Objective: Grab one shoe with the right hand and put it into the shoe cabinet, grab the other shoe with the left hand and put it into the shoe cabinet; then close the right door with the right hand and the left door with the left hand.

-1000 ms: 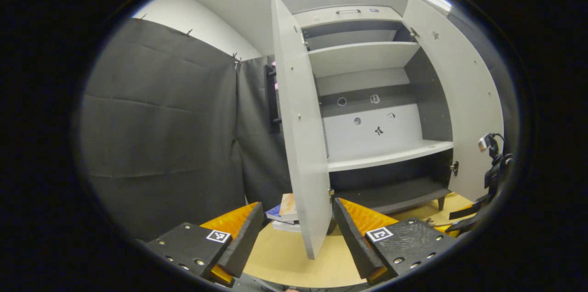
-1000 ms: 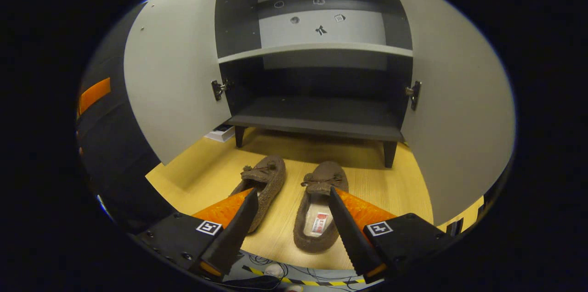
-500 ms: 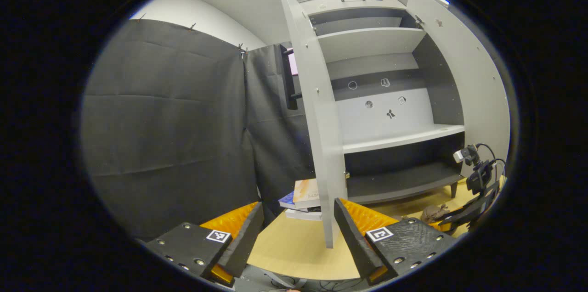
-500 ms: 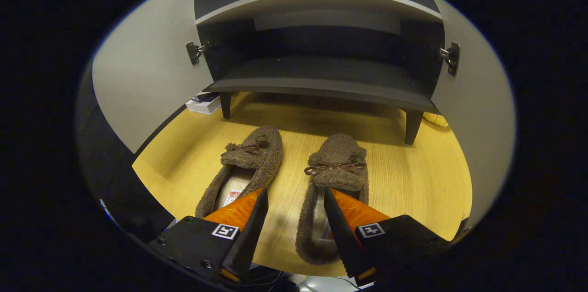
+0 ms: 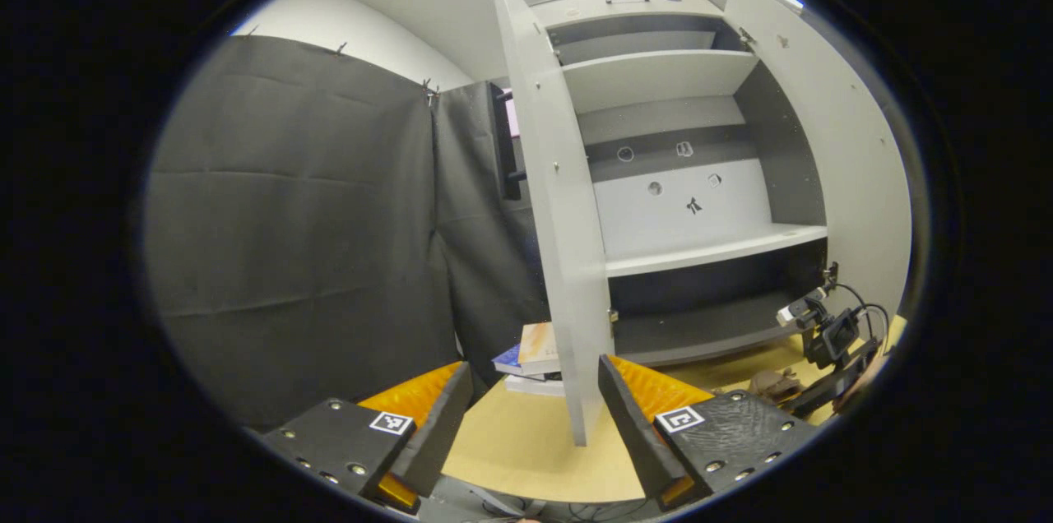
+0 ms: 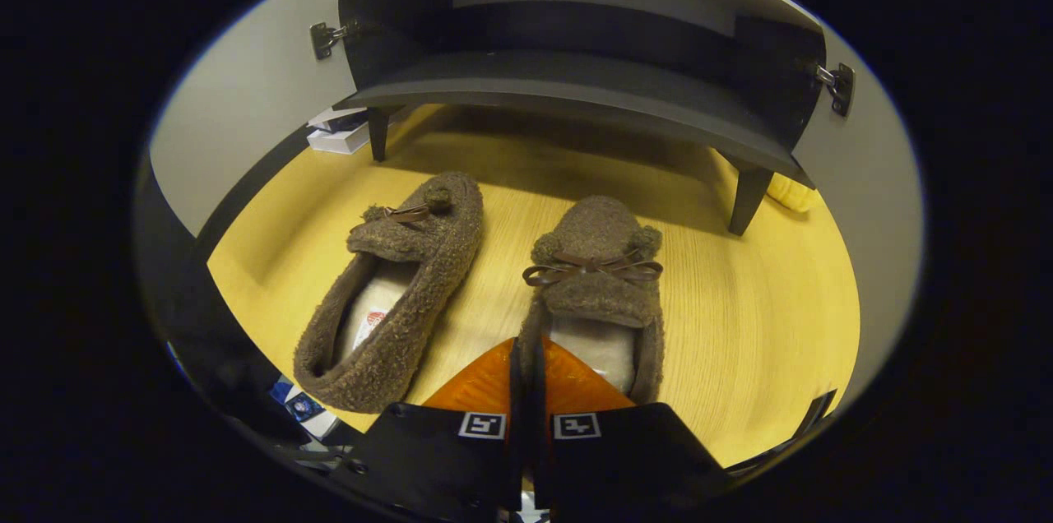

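Note:
Two fuzzy brown shoes with bows lie side by side on the yellow floor, toes toward the open shoe cabinet [image 6: 568,87]. In the right gripper view my right gripper [image 6: 526,358] sits low over the right shoe [image 6: 600,260], its fingers closed together on that shoe's left side wall near the heel. The left shoe [image 6: 403,276] lies free beside it. My left gripper [image 5: 535,416] is held up and open with nothing in it, facing the edge of the open left door [image 5: 559,243]. The right door [image 5: 855,178] stands wide open.
A small stack of books [image 5: 531,350] lies on the floor behind the left door. The cabinet stands on short dark legs [image 6: 749,198], and something yellow [image 6: 794,194] lies by the right one. The other gripper [image 5: 831,342] shows low at the right of the left gripper view.
My right gripper dropped toward the right shoe and its fingers closed from wide open to together on the shoe's side wall. The left gripper only swayed slightly and stayed open.

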